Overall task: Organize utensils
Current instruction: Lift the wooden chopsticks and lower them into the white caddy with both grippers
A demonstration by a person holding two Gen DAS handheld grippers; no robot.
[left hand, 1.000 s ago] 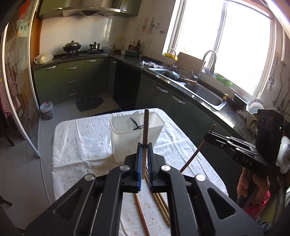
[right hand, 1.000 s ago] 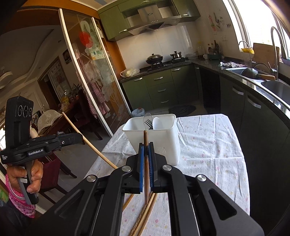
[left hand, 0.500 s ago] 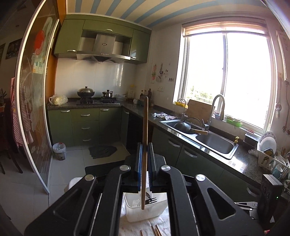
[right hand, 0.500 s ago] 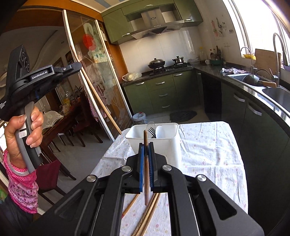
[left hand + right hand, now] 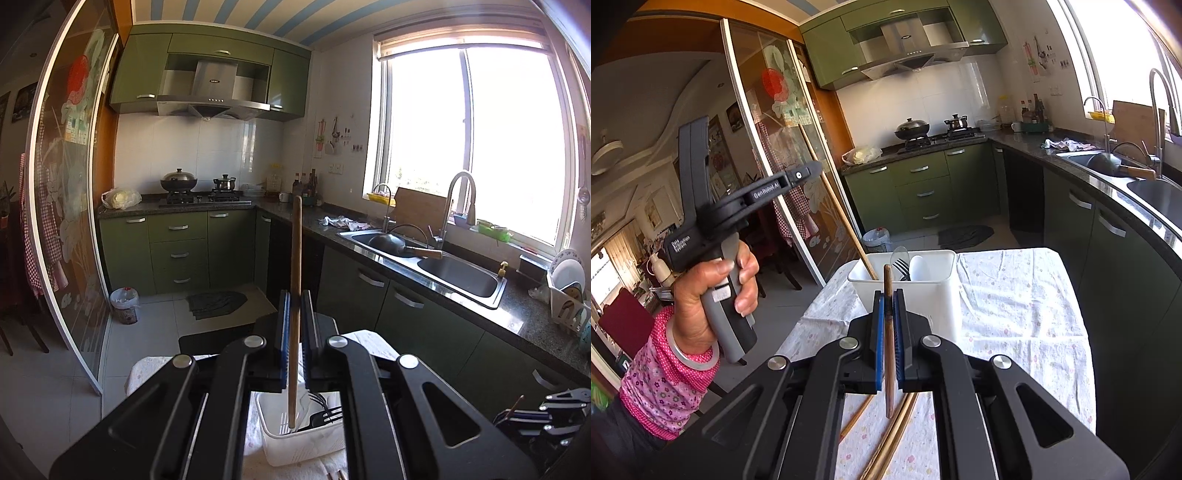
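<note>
My left gripper (image 5: pixel 294 314) is shut on a wooden chopstick (image 5: pixel 295 280) held nearly upright, its lower tip inside the white utensil caddy (image 5: pixel 295 443). From the right wrist view the left gripper (image 5: pixel 809 171) is raised left of the caddy (image 5: pixel 934 291), and its chopstick (image 5: pixel 834 206) slants down into the caddy's left corner. My right gripper (image 5: pixel 888 314) is shut on another wooden chopstick (image 5: pixel 888 332), held above the table just in front of the caddy. A fork (image 5: pixel 902 267) and a white spoon (image 5: pixel 918 267) stand in the caddy.
Several loose chopsticks (image 5: pixel 890 435) lie on the floral tablecloth (image 5: pixel 1015 314) below my right gripper. The kitchen counter with sink (image 5: pixel 454 277) runs along the right. A glass sliding door (image 5: pixel 783 166) stands to the left. A bin (image 5: pixel 123 304) sits on the floor.
My left gripper has lifted its chopstick from the table, turned it upright and lowered its tip into the caddy. My right gripper has stayed almost still with its chopstick.
</note>
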